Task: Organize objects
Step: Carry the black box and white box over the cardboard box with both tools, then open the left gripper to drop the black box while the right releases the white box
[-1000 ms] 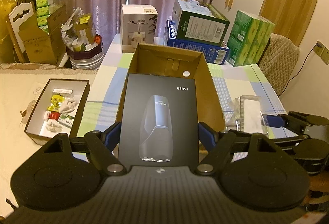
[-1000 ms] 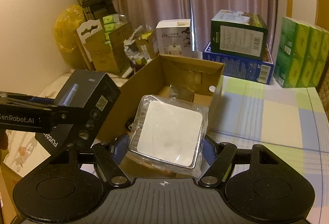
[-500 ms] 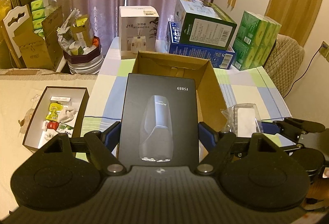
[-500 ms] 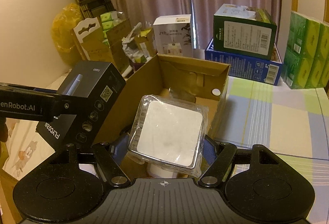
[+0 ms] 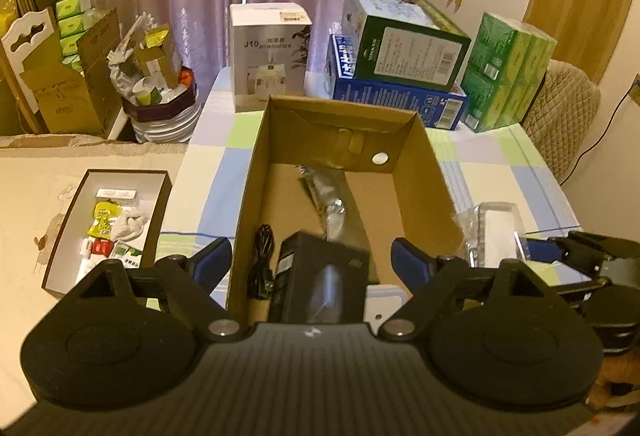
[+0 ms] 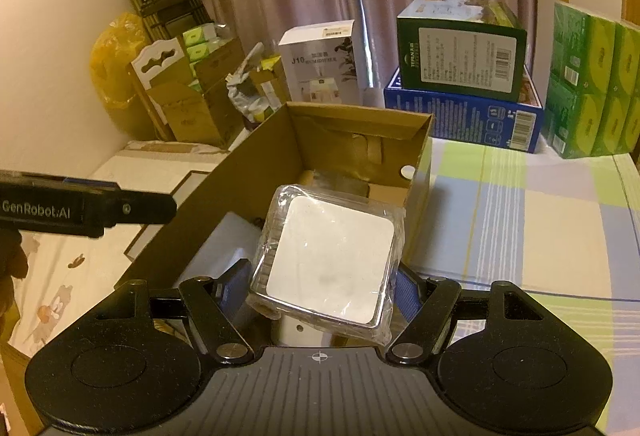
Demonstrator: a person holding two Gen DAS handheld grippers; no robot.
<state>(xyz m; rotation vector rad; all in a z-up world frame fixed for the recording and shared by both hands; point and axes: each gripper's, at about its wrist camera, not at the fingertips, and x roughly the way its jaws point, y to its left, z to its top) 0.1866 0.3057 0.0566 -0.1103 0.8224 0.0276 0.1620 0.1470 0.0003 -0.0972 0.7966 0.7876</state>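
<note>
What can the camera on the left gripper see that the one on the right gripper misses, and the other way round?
Only the left wrist view shows the black box lying in the carton below the open left gripper, and the shallow tray of small packets. Only the right wrist view shows the yellow bag. Both show the cardboard carton, the humidifier box and the wrapped white block in the right gripper.

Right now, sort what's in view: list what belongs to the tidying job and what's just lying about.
Job in hand:
- cardboard box
- black product box dropped inside it
- plastic-wrapped white square, held in the right fingers
- left gripper, open

Lying about:
- humidifier box
- green tissue packs
- shallow tray of sachets
</note>
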